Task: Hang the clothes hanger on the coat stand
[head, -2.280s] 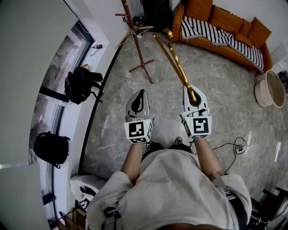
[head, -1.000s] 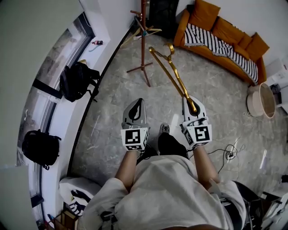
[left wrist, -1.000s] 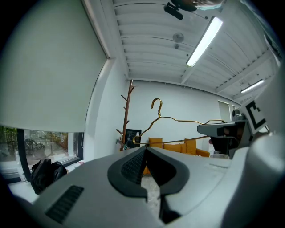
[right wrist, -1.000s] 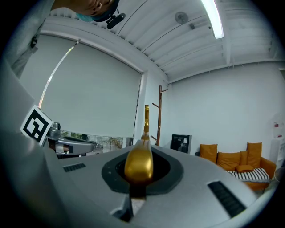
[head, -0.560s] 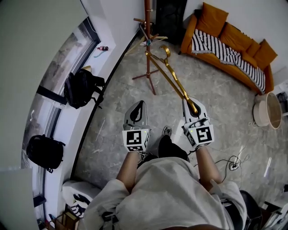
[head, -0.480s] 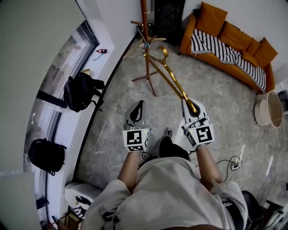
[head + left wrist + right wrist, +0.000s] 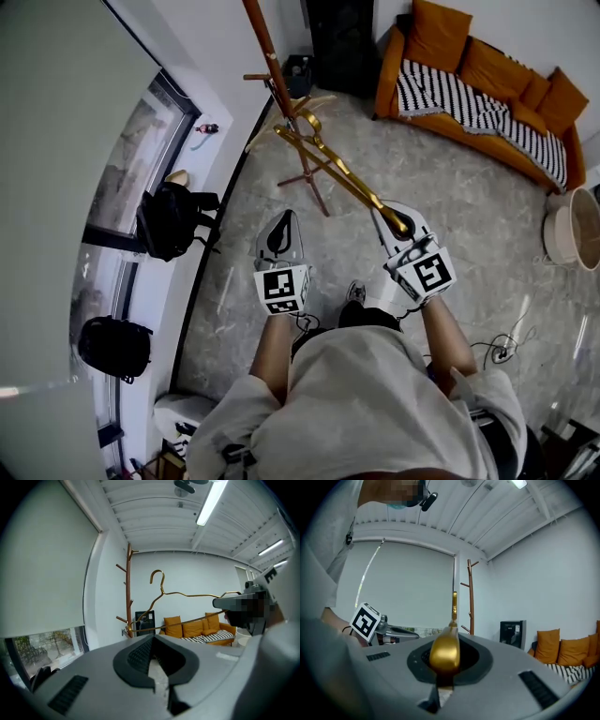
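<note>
A gold clothes hanger (image 7: 361, 194) is held by one end in my right gripper (image 7: 403, 228), which is shut on it. The hanger reaches forward and left, and its hook (image 7: 307, 120) lies right beside the brown wooden coat stand (image 7: 272, 66); I cannot tell whether they touch. In the left gripper view the hanger (image 7: 187, 594) hangs in the air next to the coat stand (image 7: 128, 592). The right gripper view shows the rounded gold end (image 7: 445, 651) between the jaws of the right gripper (image 7: 443, 677). My left gripper (image 7: 281, 236) is shut and empty, beside the right one.
An orange sofa (image 7: 478, 75) with a striped blanket stands at the back right. Two black backpacks (image 7: 173, 220) (image 7: 114, 345) lie along the window wall at left. A round basket (image 7: 577, 225) sits at the right edge, and a cable (image 7: 506, 352) lies on the floor.
The hanger has swung left and forward, so its hook is now beside the coat stand's pole. The stand looks nearer. Both grippers stay shut.
</note>
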Motion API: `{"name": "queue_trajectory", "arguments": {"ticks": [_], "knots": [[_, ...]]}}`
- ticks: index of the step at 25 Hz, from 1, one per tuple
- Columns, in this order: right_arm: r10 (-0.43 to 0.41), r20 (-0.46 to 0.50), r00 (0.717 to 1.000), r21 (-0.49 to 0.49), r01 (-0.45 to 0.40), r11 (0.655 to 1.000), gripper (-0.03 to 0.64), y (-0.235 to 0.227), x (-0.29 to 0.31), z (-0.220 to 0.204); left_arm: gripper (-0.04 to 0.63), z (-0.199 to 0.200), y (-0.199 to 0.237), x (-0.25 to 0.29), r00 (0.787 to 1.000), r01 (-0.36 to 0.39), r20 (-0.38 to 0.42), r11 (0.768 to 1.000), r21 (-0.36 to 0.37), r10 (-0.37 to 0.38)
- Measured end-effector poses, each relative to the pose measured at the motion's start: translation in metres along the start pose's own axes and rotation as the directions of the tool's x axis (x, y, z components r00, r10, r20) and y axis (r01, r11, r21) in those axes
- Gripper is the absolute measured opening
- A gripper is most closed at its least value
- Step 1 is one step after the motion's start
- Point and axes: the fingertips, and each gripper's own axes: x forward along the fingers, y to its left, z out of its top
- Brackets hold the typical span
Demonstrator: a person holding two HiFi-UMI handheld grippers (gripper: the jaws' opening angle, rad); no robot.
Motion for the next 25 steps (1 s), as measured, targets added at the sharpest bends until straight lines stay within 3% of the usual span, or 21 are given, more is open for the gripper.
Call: {"name": "queue_trajectory", "arguments": {"ticks": [5,13,19,25], "knots": [[0.083,0.011,0.996,0.053,-0.084,0.995,0.002,-0.034,0.013,-0.001,0.009,0.006,0.012,0.036,0.998,-0.047,-0.031,0.989,0.140,0.052],[0.175,0.028,0.984,0.120,-0.177,0.977,0.002,-0.064,0.043,-0.004,0.009,0.011,0.045,0.082,0.992,-0.073,-0.065,0.925,0.373,0.104],[0.209,0.018,0.978,0.149,-0.209,0.966,0.002,-0.082,0.066,-0.010,0.009,0.014,0.064,0.125,0.991,-0.048,-0.079,0.829,0.557,0.110],[0.240,-0.002,0.971,0.143,-0.237,0.961,0.002,-0.095,0.092,-0.007,0.024,0.009,0.070,0.166,0.985,0.049,-0.153,0.737,0.674,0.075]]}}
